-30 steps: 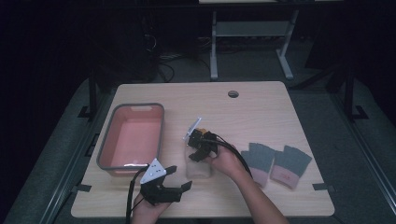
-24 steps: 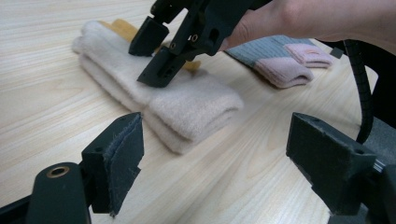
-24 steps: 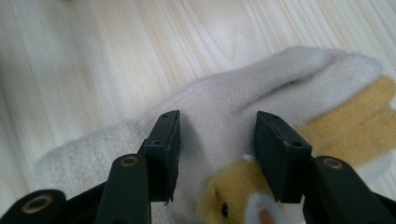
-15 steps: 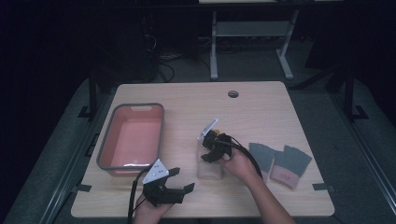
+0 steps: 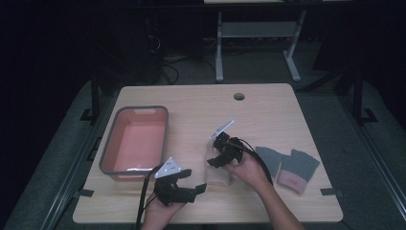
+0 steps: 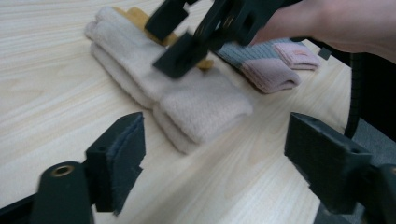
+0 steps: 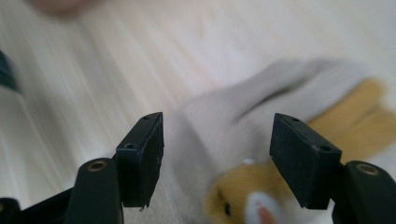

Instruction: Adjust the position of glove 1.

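- The table [image 5: 268,103] is carrying everything: a grey-rimmed pink tub [image 5: 106,152] towards its left, a cream folded mitten pair [image 5: 218,173] near the middle front, and a grey and pink mitten pair [image 5: 289,167] lying well apart to the right.
- The right gripper [image 5: 218,154] is hovering over the far end of the cream pair, its jaws standing wide apart; they have just been opening, and nothing is pressed between the pads.
- The right gripper view is showing its own right gripper [image 7: 217,156] with the blurred cream mitten pair [image 7: 224,126] lying below the gap between the jaws, plus a yellow-brown patch of fabric [image 7: 355,116] that the high view is too dim to pick out.
- The left gripper [image 5: 187,186] is resting low at the front edge of the table, left of the cream pair and apart from it, jaws spread wide and holding nothing.
- The left gripper view is looking across its own left gripper [image 6: 219,163] at the cream pair [image 6: 187,100], showing two folded layers stacked one on the other, the yellow-brown piece under their far end, and the grey and pink pair [image 6: 268,65] beyond.
- In that same view the right gripper [image 6: 187,39] is hanging just above the cream pair; whether a jaw tip is grazing the fabric I cannot tell.
- The right hand [image 5: 249,167] is reaching forward with the wrist bent, tilting its gripper down and to the left.
- The left hand [image 5: 160,211] is coming in from the bottom edge, holding its gripper nearly level and pointing right.
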`<state>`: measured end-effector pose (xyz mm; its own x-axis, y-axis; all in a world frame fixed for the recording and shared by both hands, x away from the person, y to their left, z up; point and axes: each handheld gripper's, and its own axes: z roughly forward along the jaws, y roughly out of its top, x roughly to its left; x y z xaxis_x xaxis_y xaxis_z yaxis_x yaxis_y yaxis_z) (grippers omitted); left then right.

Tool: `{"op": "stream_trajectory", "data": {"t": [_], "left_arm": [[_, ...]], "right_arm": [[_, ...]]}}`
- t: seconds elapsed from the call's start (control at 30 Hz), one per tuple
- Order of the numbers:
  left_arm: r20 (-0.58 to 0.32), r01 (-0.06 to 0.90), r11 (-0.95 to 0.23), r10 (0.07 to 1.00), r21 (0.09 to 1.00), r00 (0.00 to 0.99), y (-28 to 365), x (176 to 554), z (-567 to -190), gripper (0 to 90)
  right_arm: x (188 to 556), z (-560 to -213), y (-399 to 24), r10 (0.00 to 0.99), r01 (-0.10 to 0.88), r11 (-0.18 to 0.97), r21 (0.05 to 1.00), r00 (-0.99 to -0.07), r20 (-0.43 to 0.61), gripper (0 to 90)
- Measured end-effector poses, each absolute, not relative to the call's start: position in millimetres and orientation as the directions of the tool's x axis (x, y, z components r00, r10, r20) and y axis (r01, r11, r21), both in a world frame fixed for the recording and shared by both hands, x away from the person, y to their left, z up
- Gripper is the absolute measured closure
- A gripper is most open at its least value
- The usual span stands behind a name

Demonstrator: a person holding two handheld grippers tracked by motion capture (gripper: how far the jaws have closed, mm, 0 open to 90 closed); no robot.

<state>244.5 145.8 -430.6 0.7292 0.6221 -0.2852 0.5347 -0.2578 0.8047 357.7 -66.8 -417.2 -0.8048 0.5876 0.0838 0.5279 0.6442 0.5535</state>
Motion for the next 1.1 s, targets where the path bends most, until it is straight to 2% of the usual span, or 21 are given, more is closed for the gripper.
{"op": "stream_trajectory", "data": {"t": [0.1,0.23,0.47,0.57,0.7,0.8,0.97,1.1], "left_arm": [[-0.315,0.567,-0.249,0.628,0.785,0.712,140.0,253.1,-430.9,22.2],[-0.305,0.596,-0.287,0.650,0.750,0.696,127.6,266.9,-434.0,22.8],[-0.388,0.693,-0.279,0.663,0.665,0.640,111.5,288.0,-442.1,23.8],[-0.395,0.709,-0.289,0.667,0.643,0.631,107.1,292.9,-444.0,24.2],[-0.411,0.729,-0.274,0.679,0.627,0.609,106.6,297.3,-445.5,24.7],[-0.425,0.734,-0.267,0.672,0.625,0.606,108.8,299.6,-446.0,31.3],[-0.427,0.742,-0.285,0.670,0.607,0.607,109.0,302.9,-449.7,34.2],[-0.437,0.757,-0.283,0.676,0.589,0.593,108.0,306.6,-454.2,35.6]], "right_arm": [[353.2,-403.6,-78.7,0.620,0.545,0.576,0.610,-0.777,0.109,33.9],[346.5,-395.3,-94.4,0.659,0.593,0.524,0.611,-0.737,0.151,34.7],[334.1,-404.3,-127.3,0.720,0.675,0.413,0.611,-0.653,0.235,36.1],[328.7,-411.7,-135.2,0.731,0.710,0.364,0.602,-0.619,0.288,36.2],[323.7,-420.3,-135.8,0.731,0.716,0.357,0.599,-0.614,0.297,36.8],[323.9,-425.9,-131.8,0.731,0.724,0.366,0.585,-0.613,0.300,36.5],[326.6,-432.9,-127.3,0.744,0.746,0.381,0.547,-0.598,0.298,36.4],[326.2,-440.1,-132.2,0.745,0.770,0.318,0.553,-0.564,0.357,37.2]]}}
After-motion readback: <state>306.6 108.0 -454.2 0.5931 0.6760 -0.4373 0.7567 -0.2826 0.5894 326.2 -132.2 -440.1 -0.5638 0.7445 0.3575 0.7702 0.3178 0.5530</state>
